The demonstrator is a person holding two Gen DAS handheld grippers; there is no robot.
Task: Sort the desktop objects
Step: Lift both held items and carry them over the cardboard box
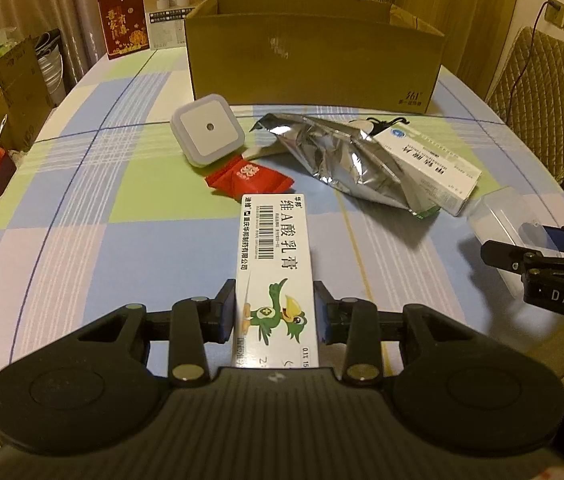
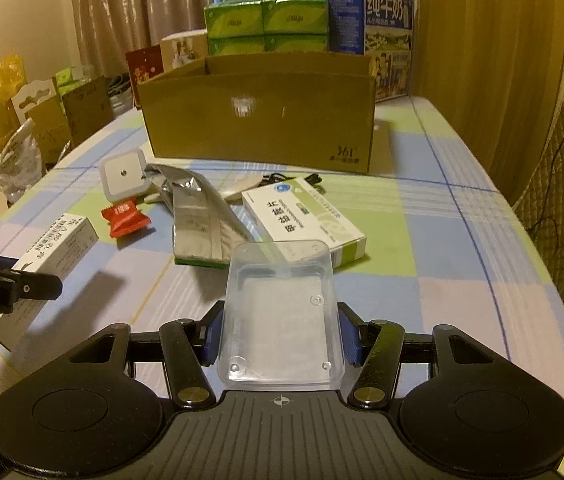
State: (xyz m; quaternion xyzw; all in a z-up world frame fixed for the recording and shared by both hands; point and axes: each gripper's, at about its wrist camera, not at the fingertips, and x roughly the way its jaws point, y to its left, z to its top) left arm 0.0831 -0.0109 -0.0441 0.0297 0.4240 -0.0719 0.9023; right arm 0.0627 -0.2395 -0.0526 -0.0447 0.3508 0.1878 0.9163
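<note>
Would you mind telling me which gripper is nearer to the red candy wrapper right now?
Left. The left gripper, shut on the white ointment box, sits just short of the red candy wrapper. The right gripper, holding the clear plastic box, is farther off to the wrapper's right.

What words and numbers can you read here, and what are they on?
"维A酸乳膏": cream box, in the left claw.
"361°": cardboard box.
"纯牛奶": milk carton.
"DAS": right claw, in the left view.
"Robot.AI": left claw, in the right view.
Pill box, red candy: print too blurred.
</note>
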